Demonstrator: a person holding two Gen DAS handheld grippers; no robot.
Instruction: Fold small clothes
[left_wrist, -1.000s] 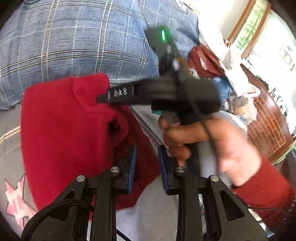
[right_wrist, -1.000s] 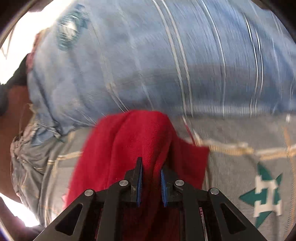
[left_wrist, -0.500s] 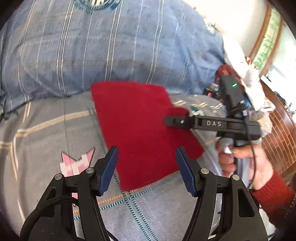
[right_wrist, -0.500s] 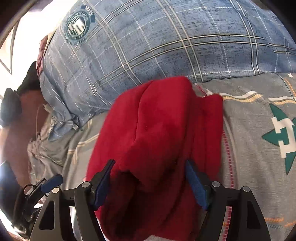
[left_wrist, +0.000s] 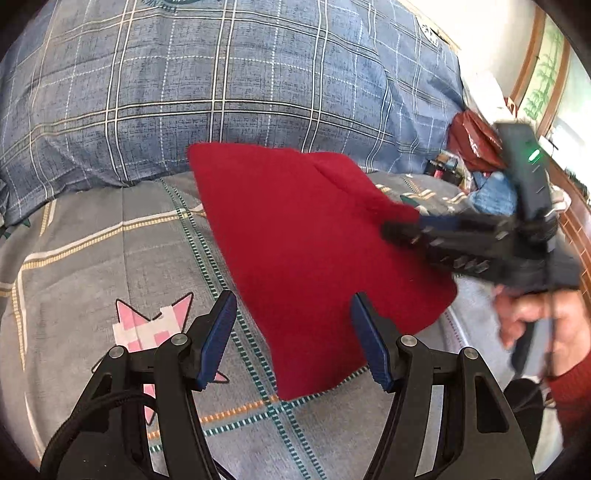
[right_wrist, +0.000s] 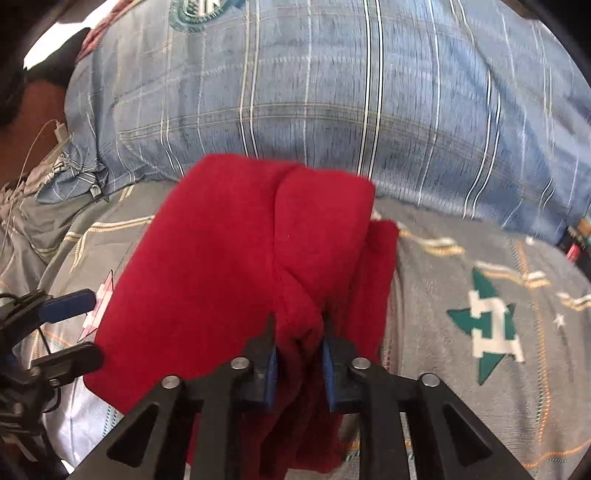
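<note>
A small red garment (left_wrist: 310, 243) lies folded on the grey patterned bedsheet (left_wrist: 103, 236), its far edge against a blue plaid pillow. My left gripper (left_wrist: 295, 336) is open and empty, hovering over the garment's near edge. My right gripper (right_wrist: 298, 347) is shut on a bunched fold of the red garment (right_wrist: 229, 266) at its right side. The right gripper also shows in the left wrist view (left_wrist: 406, 232), reaching in from the right. The left gripper shows at the left edge of the right wrist view (right_wrist: 70, 332).
A large blue plaid pillow (left_wrist: 221, 81) fills the back of the bed. Clutter, with a red bag (left_wrist: 472, 140), sits at the far right beside a wooden bed frame (left_wrist: 576, 229). A white cable (right_wrist: 40, 140) lies at the left.
My right gripper has gone from open to shut on a fold of the red garment. My left gripper stays open near the garment's front edge, after opening earlier.
</note>
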